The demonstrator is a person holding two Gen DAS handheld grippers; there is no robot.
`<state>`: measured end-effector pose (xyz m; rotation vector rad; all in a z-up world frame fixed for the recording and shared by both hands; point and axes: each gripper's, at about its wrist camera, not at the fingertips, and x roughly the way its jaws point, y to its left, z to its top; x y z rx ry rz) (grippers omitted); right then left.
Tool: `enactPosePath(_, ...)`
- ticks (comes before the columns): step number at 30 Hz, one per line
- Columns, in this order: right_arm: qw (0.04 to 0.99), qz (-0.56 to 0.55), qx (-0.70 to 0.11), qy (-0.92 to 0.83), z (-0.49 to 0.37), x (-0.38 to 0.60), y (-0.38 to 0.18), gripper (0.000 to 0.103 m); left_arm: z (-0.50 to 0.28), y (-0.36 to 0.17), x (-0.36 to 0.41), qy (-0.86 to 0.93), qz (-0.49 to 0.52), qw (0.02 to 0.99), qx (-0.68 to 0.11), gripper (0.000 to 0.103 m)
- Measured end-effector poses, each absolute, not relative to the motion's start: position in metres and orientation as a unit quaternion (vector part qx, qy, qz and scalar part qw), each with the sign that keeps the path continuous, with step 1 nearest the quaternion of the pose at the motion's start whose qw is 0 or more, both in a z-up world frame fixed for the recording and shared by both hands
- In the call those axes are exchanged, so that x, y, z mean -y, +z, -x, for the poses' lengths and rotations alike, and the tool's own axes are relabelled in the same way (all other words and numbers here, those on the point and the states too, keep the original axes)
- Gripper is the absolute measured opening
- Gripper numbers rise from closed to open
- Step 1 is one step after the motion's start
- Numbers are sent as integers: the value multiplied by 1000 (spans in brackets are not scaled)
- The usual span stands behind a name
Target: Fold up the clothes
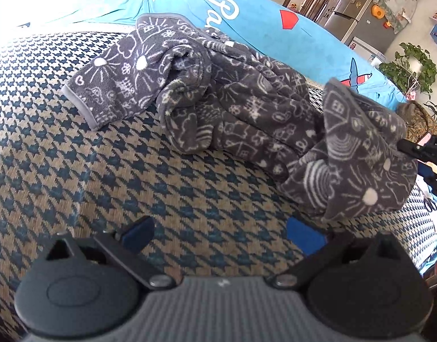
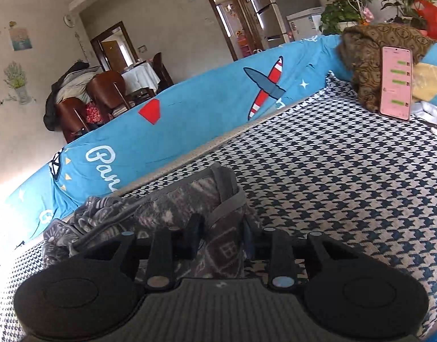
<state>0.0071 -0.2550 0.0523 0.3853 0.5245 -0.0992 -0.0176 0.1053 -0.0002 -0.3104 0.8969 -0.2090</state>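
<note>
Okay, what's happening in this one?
A person with a handheld gripper in each hand is folding a grey patterned fleece garment lying crumpled on a houndstooth-covered sofa. The right gripper is shut on one end of the garment and holds it up off the cover. The left gripper hangs open over bare cover, holding nothing. No neat fold shows yet.

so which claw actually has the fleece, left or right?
The right claw: its fingers pinch the grey fleece garment at one trimmed end. The left claw hangs open over bare houndstooth cover.
</note>
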Motion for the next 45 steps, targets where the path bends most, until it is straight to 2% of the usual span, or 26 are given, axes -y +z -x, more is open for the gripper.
enactPosePath(6,965,-163,-200,-55,17,258,69,38,17,-3,-105,-98,147,884,-434,103)
enactPosePath(14,971,-128,-163,121,39,218,78,38,17,-4,-109,-87,150,884,-434,103)
enactPosePath(19,964,-87,-178,177,39,183,70,56,15,-2,-125,-69,169,887,-424,103)
enactPosePath(23,963,-46,-188,189,39,162,62,61,8,6,-137,-55,181,895,-405,103)
enactPosePath(25,963,-21,-190,190,40,153,59,73,1,9,-142,-49,183,898,-396,103)
enactPosePath(27,962,-6,-195,192,40,147,54,79,-8,11,-146,-45,190,899,-393,103)
enactPosePath(32,959,39,-209,187,38,133,42,83,-33,8,-151,-43,204,895,-394,103)
enactPosePath(45,953,124,-239,141,24,115,11,82,-91,-12,-130,-52,178,894,-408,103)
